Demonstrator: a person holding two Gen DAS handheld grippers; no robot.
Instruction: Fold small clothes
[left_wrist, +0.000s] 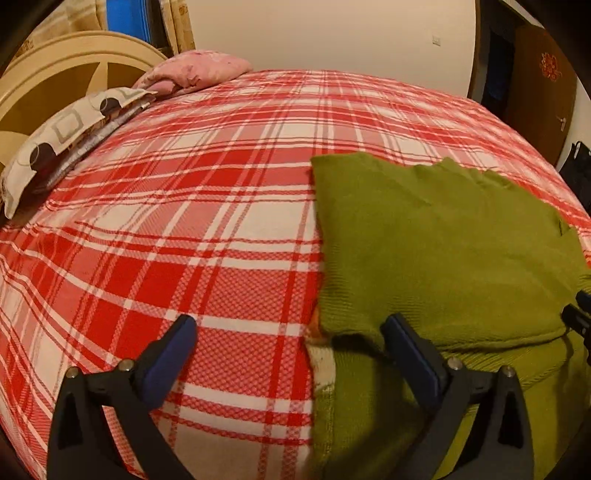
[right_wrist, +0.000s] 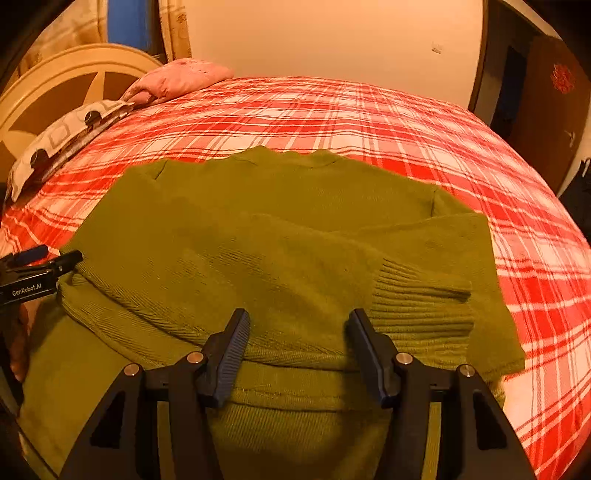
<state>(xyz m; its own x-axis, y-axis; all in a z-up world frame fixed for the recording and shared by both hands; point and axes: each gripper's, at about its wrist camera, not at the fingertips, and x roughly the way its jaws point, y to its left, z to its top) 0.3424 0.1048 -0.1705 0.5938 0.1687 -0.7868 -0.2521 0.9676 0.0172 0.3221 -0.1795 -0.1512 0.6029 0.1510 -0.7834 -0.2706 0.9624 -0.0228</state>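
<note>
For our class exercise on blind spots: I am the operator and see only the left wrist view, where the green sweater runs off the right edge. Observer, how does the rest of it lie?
Observer: A sleeve lies folded across the green sweater, its ribbed cuff toward the sweater's right side.
Operator: Is the right gripper holding cloth?
Observer: No. The right gripper is open, its fingers apart above the sweater, nothing pinched.
Operator: Does the right edge hang off the bed?
Observer: No, it lies on the plaid bedspread, which shows beyond it.
</note>
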